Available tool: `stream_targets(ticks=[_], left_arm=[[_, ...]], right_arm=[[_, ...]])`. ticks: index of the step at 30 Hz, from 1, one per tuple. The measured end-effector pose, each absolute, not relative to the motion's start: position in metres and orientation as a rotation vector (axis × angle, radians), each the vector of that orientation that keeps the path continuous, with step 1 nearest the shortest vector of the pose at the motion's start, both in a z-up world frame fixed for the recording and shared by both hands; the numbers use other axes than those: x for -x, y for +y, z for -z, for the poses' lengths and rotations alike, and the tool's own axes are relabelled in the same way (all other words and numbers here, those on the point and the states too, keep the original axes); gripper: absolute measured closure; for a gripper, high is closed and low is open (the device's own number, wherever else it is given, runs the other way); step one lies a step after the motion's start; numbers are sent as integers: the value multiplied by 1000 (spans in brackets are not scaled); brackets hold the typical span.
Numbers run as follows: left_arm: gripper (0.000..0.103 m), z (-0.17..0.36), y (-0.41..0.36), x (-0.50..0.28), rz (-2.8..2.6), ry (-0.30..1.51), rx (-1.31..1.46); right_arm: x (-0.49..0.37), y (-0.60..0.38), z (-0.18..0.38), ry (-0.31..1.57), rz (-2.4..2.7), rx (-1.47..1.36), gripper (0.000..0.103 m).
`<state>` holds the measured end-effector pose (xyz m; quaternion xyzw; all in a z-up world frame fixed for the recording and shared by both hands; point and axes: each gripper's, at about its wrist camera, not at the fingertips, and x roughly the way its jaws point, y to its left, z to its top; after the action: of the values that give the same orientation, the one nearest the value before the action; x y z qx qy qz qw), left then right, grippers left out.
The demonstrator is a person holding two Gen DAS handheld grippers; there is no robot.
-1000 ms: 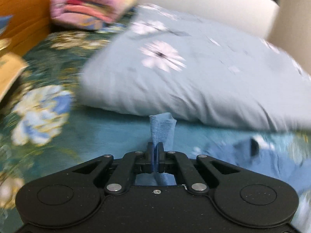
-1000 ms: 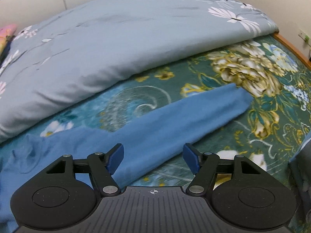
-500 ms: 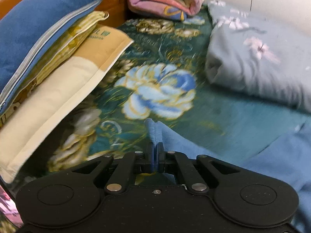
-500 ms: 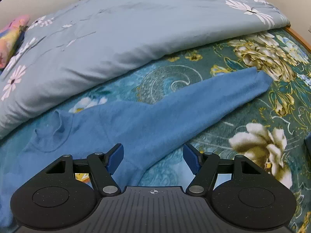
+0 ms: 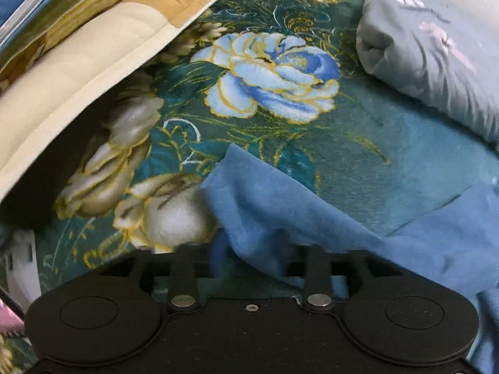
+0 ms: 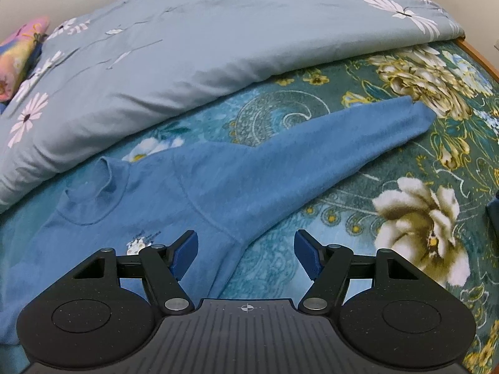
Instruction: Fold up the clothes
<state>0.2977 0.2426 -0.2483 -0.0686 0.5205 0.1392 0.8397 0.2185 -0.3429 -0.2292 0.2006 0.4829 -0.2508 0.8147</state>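
A blue sweater (image 6: 218,187) is spread flat on the bed (image 6: 405,155), one sleeve (image 6: 358,137) stretched outward. It is judged soft, light and limp; cuffs and hem are best gripped. The left claw (image 5: 252,255) and right claw (image 6: 246,246) are released.
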Motion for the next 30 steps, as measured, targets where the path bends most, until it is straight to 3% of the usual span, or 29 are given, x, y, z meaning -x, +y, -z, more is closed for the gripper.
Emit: stream_targets(ticks=[10,14,22,24,25,26,28,30], left_arm=[[54,205,211,-237,-122,1128,267],[52,215,160,-210,78,1224,306],[48,253,61,-185,440,1294,106],[51,256,50,-183,480,1296,83],[60,257,45,-183,496,1295,73],[81,255,44,-183,498,1285,67],[102,252,41,-184,500,1265,60],[102,242,47,-186,496,1225,101]], right_arm=[[-194,-343,207,1018,559,-462,35],[-161,-339,219,1102,565,-511,34],[-101,-328,241,1194,608,-640,34],[-95,-326,240,1194,603,-639,34],[-92,-325,240,1193,601,-638,34],[-90,-325,240,1192,602,-638,34],[-85,-325,242,1189,611,-653,34],[-81,-324,242,1183,614,-672,34]])
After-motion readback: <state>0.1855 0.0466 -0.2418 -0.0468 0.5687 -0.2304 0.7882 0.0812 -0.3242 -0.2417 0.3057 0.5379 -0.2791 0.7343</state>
